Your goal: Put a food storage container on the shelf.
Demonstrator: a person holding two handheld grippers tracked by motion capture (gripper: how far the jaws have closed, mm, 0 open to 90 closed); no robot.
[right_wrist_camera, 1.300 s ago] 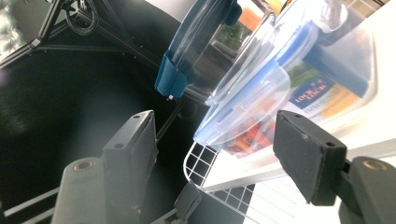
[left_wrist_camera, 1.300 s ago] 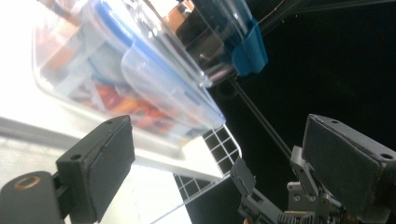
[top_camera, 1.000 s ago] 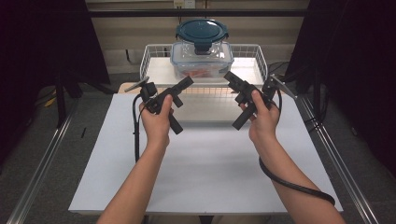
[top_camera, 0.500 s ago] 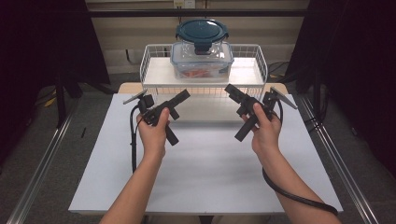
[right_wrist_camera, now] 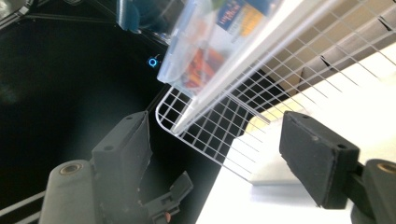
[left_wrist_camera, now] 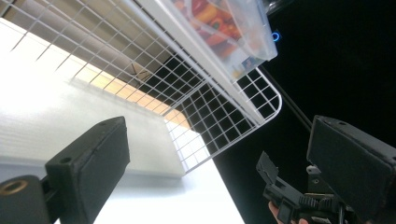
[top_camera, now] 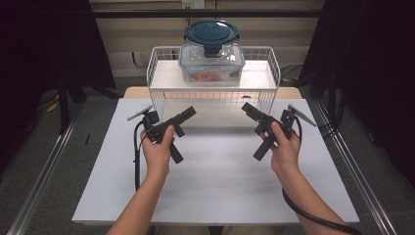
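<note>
**High view: both grippers empty in front of the basket, boxes untouched**

High view shows a wire basket (top_camera: 214, 78) at the far end of a white table (top_camera: 215, 181). A clear box (top_camera: 211, 62) with orange and red contents stands in the basket, and a round box (top_camera: 211, 33) with a dark blue lid rests on top of it. The left gripper (top_camera: 188, 113) is just in front of the basket's near left corner, tilted up toward the stack. The right gripper (top_camera: 247, 108) mirrors it in front of the near right corner. Neither touches the basket.

Left gripper view: the two black pads (left_wrist_camera: 91, 158) stand spread wide with nothing between them; beyond them lie the basket's mesh and the clear box above it. The right gripper appears farther off at lower right.

Right gripper view: the pads (right_wrist_camera: 317, 156) are likewise spread wide and pinch nothing; the basket corner and the clear box lie beyond.

Progress, as judged: the work stands at its start. Both boxes are stacked and closed in the basket, and nothing is gripped or lifted. What remains is likely the whole job: reaching over the basket rim, gripping a box and moving it out.
</note>
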